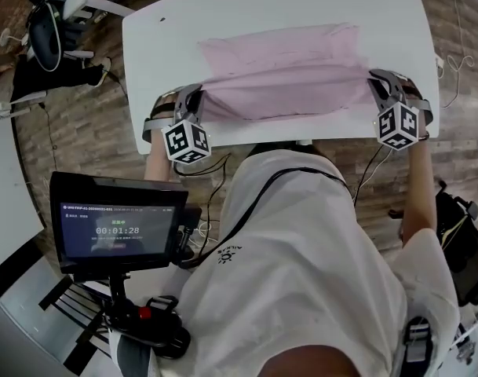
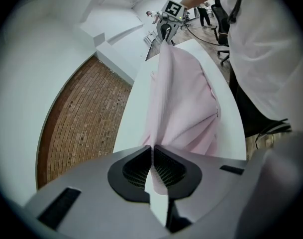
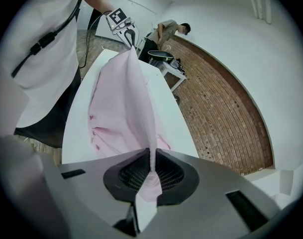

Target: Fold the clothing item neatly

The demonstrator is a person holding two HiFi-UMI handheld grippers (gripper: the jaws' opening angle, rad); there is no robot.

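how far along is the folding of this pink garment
Early to middle, I'd judge. Done: the pink garment lies spread across the white table. In hand: the left gripper and right gripper are each shut on one end of its near edge, holding that edge raised. Left: lay it over the far part, then fold smaller.

One pink garment point(image 1: 282, 69), one white table point(image 1: 168, 38), one screen point(image 1: 117, 230), and two tools: left tool point(image 1: 201, 100) and right tool point(image 1: 375, 82).
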